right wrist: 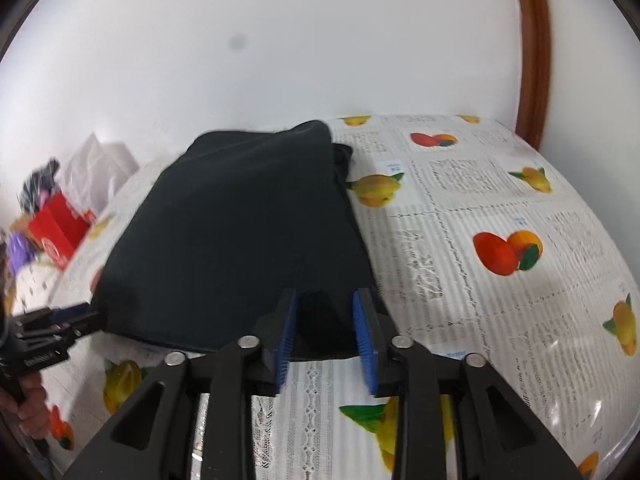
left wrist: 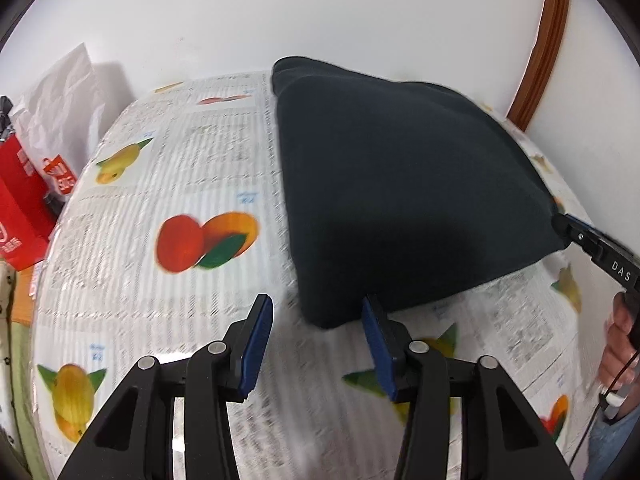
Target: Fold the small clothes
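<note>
A dark navy folded garment (left wrist: 400,184) lies flat on the fruit-print tablecloth (left wrist: 192,168). My left gripper (left wrist: 316,304) is open at its near left corner. That corner reaches in beside the right blue pad (left wrist: 374,340), and neither pad presses on it. In the right wrist view the garment (right wrist: 240,232) has its near edge lying between the jaws of my right gripper (right wrist: 324,296), which stand apart and loose around the cloth. Each gripper shows in the other's view: the right gripper (left wrist: 560,224) at the cloth's right corner, the left gripper (right wrist: 86,314) at its left corner.
A red box (left wrist: 20,208) and a white plastic bag (left wrist: 60,100) sit at the table's left end against the white wall. A brown wooden frame (left wrist: 544,48) runs up the wall at right. A person's hand (left wrist: 620,344) holds the right gripper's handle.
</note>
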Demonstrator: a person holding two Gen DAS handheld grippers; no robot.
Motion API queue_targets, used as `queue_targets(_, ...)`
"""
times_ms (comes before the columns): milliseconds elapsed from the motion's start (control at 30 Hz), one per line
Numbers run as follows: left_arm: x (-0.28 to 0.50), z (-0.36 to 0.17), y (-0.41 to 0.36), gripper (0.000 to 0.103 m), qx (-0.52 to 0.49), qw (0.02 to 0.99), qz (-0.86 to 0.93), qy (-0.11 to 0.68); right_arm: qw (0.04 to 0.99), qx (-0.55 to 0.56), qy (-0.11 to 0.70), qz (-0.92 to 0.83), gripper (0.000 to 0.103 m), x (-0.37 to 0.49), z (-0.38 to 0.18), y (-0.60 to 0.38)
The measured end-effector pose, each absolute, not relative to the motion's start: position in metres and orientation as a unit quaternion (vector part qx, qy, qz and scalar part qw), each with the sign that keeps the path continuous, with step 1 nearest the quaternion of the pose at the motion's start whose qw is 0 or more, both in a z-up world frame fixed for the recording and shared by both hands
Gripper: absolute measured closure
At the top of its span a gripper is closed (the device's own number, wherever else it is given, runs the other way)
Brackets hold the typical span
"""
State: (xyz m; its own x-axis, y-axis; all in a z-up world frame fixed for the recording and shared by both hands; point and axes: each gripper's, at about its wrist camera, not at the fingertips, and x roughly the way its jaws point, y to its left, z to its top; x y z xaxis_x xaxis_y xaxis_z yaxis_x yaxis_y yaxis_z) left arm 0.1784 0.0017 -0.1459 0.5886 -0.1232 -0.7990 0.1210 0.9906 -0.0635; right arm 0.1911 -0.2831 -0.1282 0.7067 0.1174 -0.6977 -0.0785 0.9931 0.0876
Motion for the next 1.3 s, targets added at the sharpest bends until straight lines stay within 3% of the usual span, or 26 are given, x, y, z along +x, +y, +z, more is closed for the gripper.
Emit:
queue_targets(300,0.171,-0.158,0.016,0.059,-0.012,0.886,-0.070,0.458,0.916,0.048,0.396,0.037,0.069,0.179,-0.136,-0.308)
queue_targets(667,0.151,-0.118,-0.009,0.059,-0.039,0.901,-0.087,0.423,0.898,0.076,0.433,-0.017,0.068,0.163,-0.133,-0.323)
queue_targets(800,0.133,-0.102,-0.015,0.057,-0.035,0.908,-0.078,0.411,0.902,0.088,0.423,-0.008,0.060,0.148,-0.109,-0.322)
queue_targets(967,0.104,-0.080,-0.021,0.035,-0.030,0.920,-0.075,0.384,0.912,0.071,0.405,-0.013,0.046,0.123,-0.080,-0.313)
queue_targets(1033,0.093,-0.072,-0.026,0.033,-0.020,0.924,-0.073,0.376,0.918,0.064,0.390,-0.013,0.037,0.109,-0.067,-0.308)
queue_targets(1167,0.070,-0.055,-0.034,0.025,-0.005,0.933,-0.062,0.355,0.929,0.045,0.367,-0.012,0.030,0.083,-0.047,-0.297)
queue_targets(1300,0.049,-0.039,-0.039,0.019,0.001,0.941,-0.051,0.336,0.937,0.040,0.347,0.002,0.028,0.058,-0.030,-0.293)
